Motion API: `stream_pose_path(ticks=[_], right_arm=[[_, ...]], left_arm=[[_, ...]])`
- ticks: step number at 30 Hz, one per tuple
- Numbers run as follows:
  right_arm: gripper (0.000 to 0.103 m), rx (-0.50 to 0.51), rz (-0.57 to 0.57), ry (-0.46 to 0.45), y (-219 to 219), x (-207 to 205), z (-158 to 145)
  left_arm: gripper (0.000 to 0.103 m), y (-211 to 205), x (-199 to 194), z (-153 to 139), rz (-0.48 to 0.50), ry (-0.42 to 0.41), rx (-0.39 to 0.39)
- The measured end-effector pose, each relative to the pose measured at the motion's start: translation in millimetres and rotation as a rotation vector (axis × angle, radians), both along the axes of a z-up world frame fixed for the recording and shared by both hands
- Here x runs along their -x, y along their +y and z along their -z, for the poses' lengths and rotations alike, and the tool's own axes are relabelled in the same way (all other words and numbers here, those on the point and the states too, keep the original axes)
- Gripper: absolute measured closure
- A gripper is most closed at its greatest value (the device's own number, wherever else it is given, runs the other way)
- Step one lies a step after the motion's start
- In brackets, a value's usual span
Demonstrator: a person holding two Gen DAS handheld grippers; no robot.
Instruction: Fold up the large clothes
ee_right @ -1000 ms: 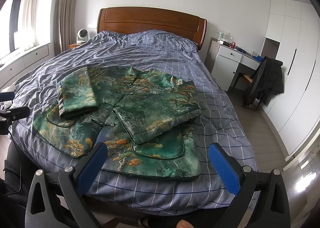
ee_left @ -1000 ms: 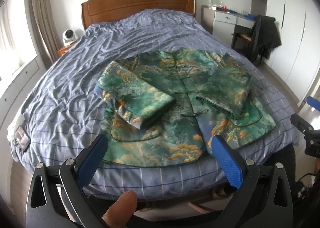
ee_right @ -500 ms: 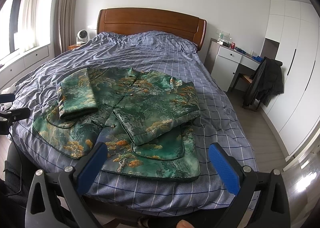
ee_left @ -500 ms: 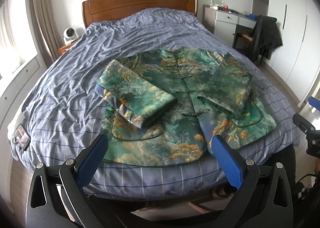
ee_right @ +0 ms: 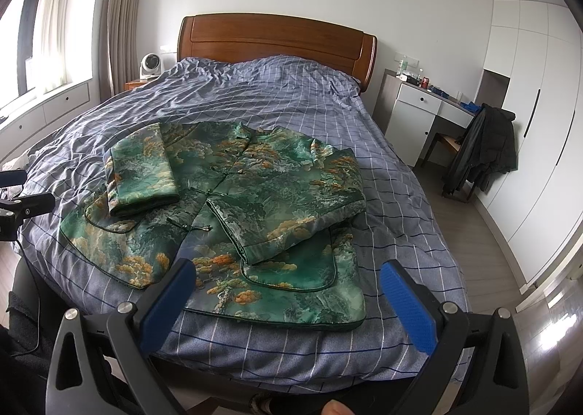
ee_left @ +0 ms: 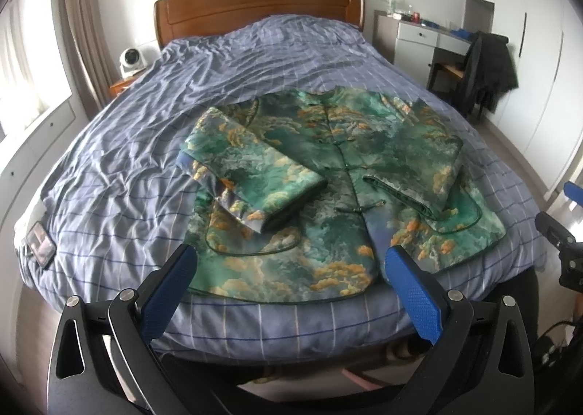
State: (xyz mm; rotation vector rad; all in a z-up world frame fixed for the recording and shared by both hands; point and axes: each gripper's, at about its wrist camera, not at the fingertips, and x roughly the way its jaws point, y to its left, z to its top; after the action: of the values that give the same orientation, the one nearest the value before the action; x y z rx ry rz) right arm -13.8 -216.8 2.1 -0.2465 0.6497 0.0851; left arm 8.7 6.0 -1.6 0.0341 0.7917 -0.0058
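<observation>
Looking along the left gripper (ee_left: 288,265), its two blue pads stand wide apart at the bottom of the frame and hold nothing. Beyond them, in the middle of the frame, a green patterned jacket (ee_left: 339,196) lies flat on a bed (ee_left: 120,167) covered in blue checked bedding, near the foot edge. Both sleeves are folded in over the front: the one at centre left (ee_left: 251,174) lies diagonally, the one at centre right (ee_left: 419,174) crosses toward the front closure. A wooden headboard (ee_left: 258,3) fills the top centre, a small white fan (ee_left: 131,59) sits at upper left, and a dark coat (ee_left: 488,69) hangs over a chair at upper right. Part of the other gripper shows at the right edge.

From the right gripper (ee_right: 288,267), the blue pads are likewise spread wide and empty at the bottom. The jacket (ee_right: 233,203) lies at centre, slightly left, with its hem toward the camera. A white desk (ee_right: 422,112) stands at right, beside the coat (ee_right: 484,149). A fingertip (ee_right: 337,407) shows at the bottom edge.
</observation>
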Motion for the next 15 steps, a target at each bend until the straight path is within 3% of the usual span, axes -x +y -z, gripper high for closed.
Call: stream_pose_path(ticks=[15], right_arm=[[0.000, -0.001, -0.002, 0.002, 1.7, -0.1, -0.3]], left_arm=[[0.000, 2.0, 0.6, 0.4, -0.003, 0.002, 0.000]])
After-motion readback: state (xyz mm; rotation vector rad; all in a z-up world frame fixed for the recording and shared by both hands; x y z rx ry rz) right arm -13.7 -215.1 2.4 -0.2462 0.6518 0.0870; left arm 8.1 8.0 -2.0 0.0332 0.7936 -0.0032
